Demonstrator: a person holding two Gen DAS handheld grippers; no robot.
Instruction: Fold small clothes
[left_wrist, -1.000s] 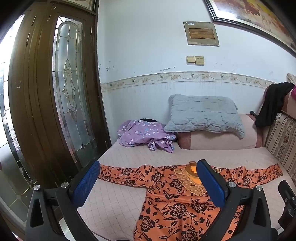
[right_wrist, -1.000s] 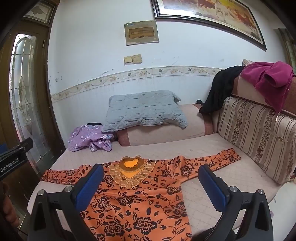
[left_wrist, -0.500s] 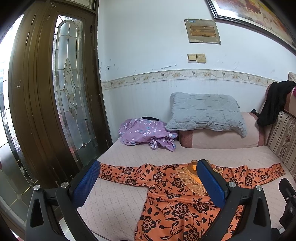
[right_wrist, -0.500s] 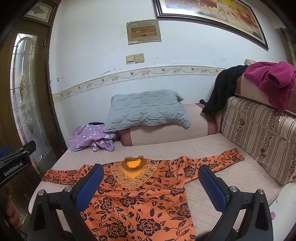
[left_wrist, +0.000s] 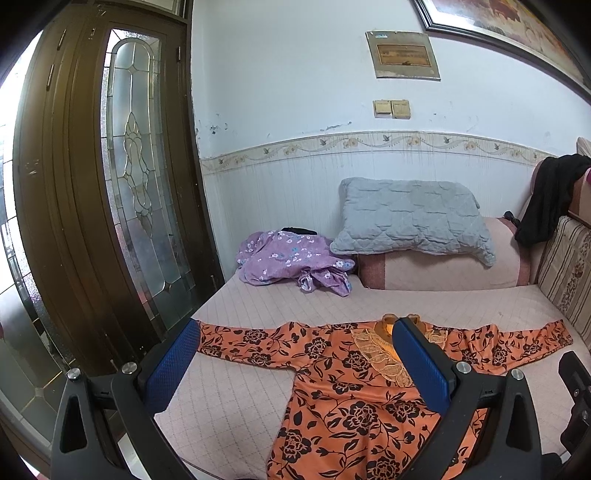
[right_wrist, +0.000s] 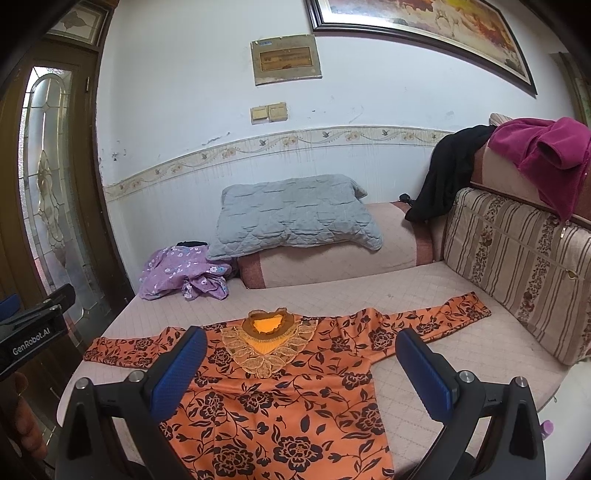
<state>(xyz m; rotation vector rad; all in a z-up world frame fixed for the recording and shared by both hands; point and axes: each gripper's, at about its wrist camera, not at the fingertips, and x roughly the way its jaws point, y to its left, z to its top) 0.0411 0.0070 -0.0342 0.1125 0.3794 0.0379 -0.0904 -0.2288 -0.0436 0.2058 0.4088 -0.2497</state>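
Note:
An orange dress with black flowers (left_wrist: 354, 402) (right_wrist: 288, 402) lies flat on the pink quilted bed (left_wrist: 236, 384) (right_wrist: 417, 295), both sleeves spread sideways and the lace collar toward the wall. My left gripper (left_wrist: 295, 365) hangs open above the dress's left sleeve and shoulder, its blue pads (left_wrist: 170, 369) wide apart and holding nothing. Over the chest of the dress my right gripper (right_wrist: 301, 369) is also open and empty. The hem runs out of view below.
A crumpled purple flowered garment (left_wrist: 291, 262) (right_wrist: 184, 273) lies at the bed's far left, beside a grey pillow (left_wrist: 410, 218) (right_wrist: 295, 214) on a bolster. A striped backrest (right_wrist: 517, 266) with magenta and black clothes lines the right. A brown glass door (left_wrist: 122, 192) stands left.
Both cameras have tilted up slightly, so the dress sits a little lower in each view. The dress has not moved and both grippers remain open.

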